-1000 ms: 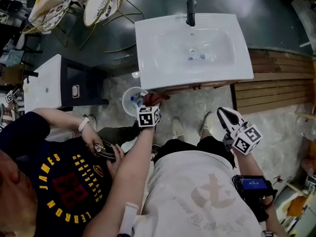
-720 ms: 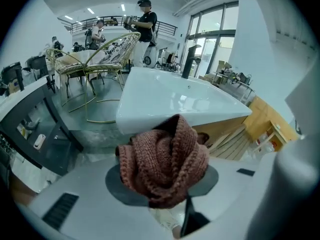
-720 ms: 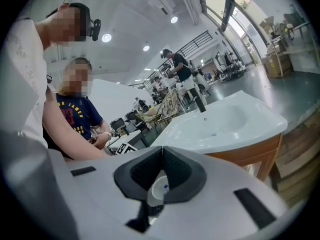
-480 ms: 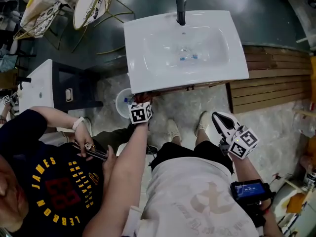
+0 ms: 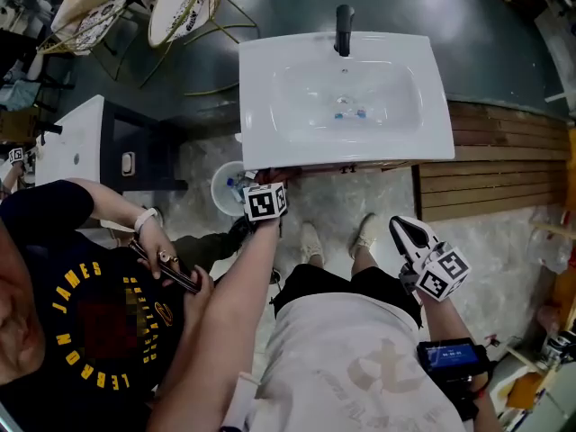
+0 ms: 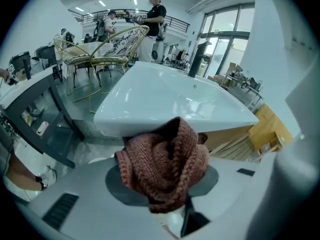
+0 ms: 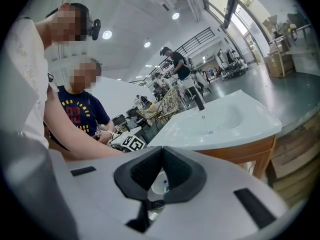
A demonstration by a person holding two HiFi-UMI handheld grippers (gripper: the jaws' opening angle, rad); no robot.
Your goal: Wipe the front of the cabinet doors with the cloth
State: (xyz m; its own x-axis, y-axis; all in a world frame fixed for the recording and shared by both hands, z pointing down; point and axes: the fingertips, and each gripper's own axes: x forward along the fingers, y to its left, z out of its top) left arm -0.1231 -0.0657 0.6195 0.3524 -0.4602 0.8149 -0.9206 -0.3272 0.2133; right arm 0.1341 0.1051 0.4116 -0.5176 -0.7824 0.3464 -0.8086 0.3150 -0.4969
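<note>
My left gripper has slid slightly right, jaws clamped on the cloth at the cabinet front, under the sink's near-left edge. I should keep firm, even pressure while sweeping right. My right gripper hangs closed, empty.

Left gripper pushed farther from me over last second, in toward cabinet front. Marker cube now closer under near left edge of sink. Earlier, cloth in my left jaws stuck out right of cube; now only a sliver shows above cube in head view, rest tucked beneath rim. Head view swung left, then back.
</note>
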